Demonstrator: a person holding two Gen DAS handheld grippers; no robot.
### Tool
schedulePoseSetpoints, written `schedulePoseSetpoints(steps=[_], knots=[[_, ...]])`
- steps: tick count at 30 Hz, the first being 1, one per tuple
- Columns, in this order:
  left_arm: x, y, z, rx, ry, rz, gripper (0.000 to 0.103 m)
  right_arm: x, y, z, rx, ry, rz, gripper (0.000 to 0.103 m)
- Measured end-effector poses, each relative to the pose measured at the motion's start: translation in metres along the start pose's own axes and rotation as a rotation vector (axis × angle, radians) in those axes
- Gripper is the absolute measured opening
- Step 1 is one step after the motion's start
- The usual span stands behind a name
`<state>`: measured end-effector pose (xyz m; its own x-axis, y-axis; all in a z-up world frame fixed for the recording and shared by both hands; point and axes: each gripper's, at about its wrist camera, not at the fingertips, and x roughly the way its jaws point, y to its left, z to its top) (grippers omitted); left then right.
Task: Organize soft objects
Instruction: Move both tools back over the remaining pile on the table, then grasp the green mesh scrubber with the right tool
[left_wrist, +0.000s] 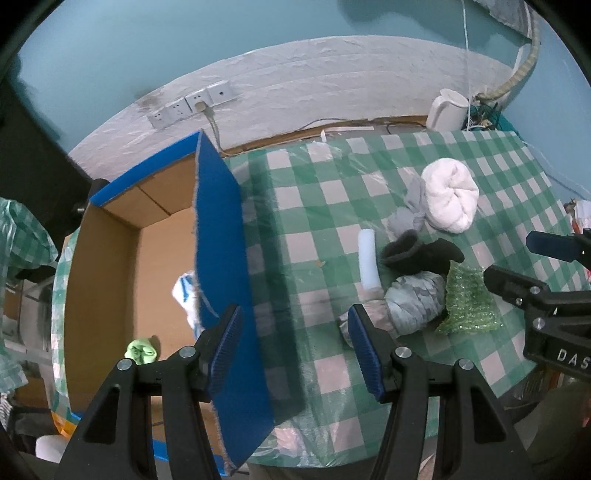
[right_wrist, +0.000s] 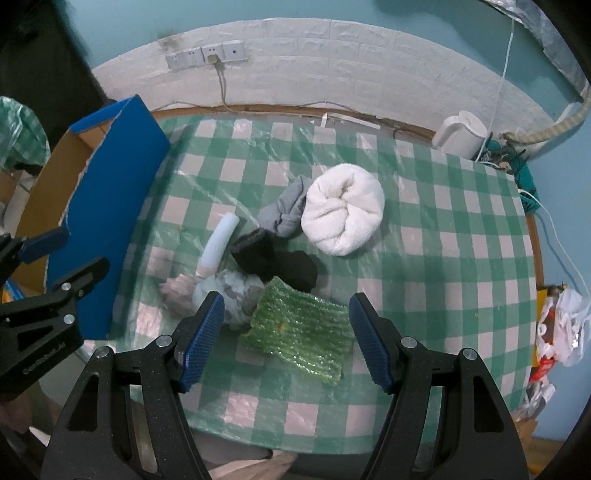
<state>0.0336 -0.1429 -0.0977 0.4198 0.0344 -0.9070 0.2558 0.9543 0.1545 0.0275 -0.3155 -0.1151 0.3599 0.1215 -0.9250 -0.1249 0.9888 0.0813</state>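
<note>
A blue cardboard box (left_wrist: 218, 236) stands open at the table's left; inside lie a green sock ball (left_wrist: 140, 350) and a white-and-blue cloth (left_wrist: 184, 295). My left gripper (left_wrist: 295, 350) is open and empty, over the box's right wall. My right gripper (right_wrist: 286, 336) is open and empty, above a green bubble-wrap piece (right_wrist: 299, 328). Beyond it lie a grey patterned roll (right_wrist: 232, 291), a black sock (right_wrist: 277, 262), a white foam tube (right_wrist: 219, 240), a grey sock (right_wrist: 288, 210) and a rolled white towel (right_wrist: 343, 210).
The table has a green-and-white checked cloth (right_wrist: 443, 258). A white kettle (right_wrist: 461, 134) and cables sit at the back right corner. Wall sockets (right_wrist: 207, 55) are on the white wall. Plastic bags (right_wrist: 557, 332) hang past the right edge.
</note>
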Motion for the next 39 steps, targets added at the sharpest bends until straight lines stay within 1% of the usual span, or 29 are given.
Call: schedulePoseSetpoints(steps=[5,10,15,20,26,30,35,39], knots=[[0.01,-0.009,0.001,0.017,0.014,0.004,0.06,0.01,-0.004,-0.007,-0.009,0.024,-0.011,0.071],[0.021,-0.016,0.001,0.029,0.034,-0.004,0.06,0.021,-0.006,-0.013,-0.02,0.053,-0.02,0.075],[0.038,-0.027,-0.002,0.056,0.067,0.007,0.06,0.037,-0.006,-0.018,-0.037,0.099,-0.035,0.075],[0.051,-0.034,-0.005,0.076,0.08,0.013,0.06,0.051,0.002,-0.023,-0.074,0.136,-0.044,0.075],[0.063,-0.037,-0.008,0.084,0.101,0.01,0.06,0.067,0.007,-0.031,-0.106,0.175,-0.066,0.079],[0.069,-0.039,-0.01,0.087,0.117,0.006,0.06,0.076,0.009,-0.034,-0.115,0.19,-0.072,0.079],[0.076,-0.04,-0.008,0.093,0.117,0.005,0.06,0.086,0.012,-0.035,-0.14,0.204,-0.081,0.079],[0.082,-0.04,-0.009,0.099,0.126,-0.001,0.06,0.097,0.008,-0.038,-0.154,0.234,-0.111,0.079]])
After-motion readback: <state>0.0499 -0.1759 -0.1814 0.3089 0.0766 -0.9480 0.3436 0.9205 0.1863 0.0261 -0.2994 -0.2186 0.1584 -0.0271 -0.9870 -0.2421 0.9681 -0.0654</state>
